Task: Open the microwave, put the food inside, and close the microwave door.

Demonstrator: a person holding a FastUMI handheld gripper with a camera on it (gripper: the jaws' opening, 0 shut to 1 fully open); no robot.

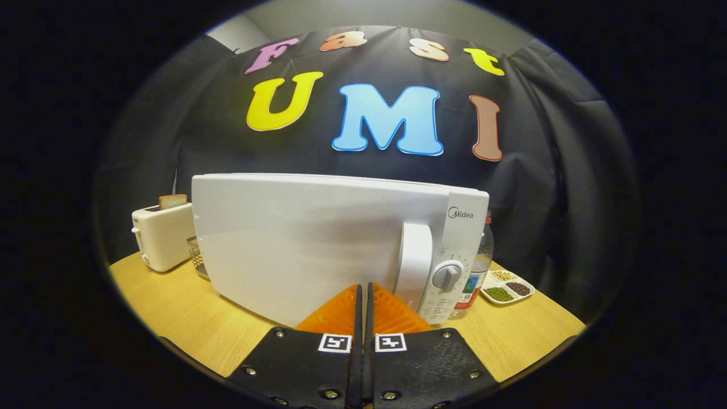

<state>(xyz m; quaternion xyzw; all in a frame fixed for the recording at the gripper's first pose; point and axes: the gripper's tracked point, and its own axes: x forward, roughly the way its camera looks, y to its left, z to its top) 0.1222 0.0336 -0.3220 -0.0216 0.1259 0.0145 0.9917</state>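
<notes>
Wooden surface (170,318) is carrying the microwave (318,244) dead ahead of you, door sitting closed, handle (414,258) just right of your gripper (363,289). You're holding the gripper with its fingers pinched together on nothing, tips nearly at the door. Toaster (162,236) is sitting left, bottle (480,267) and snack dish (507,287) right.

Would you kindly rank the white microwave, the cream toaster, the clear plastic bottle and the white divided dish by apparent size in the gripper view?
1. White microwave, just ahead of the closed fingers.
2. Cream toaster.
3 and 4. Clear plastic bottle and white divided dish: unsure, since the microwave hides much of the bottle.
</notes>
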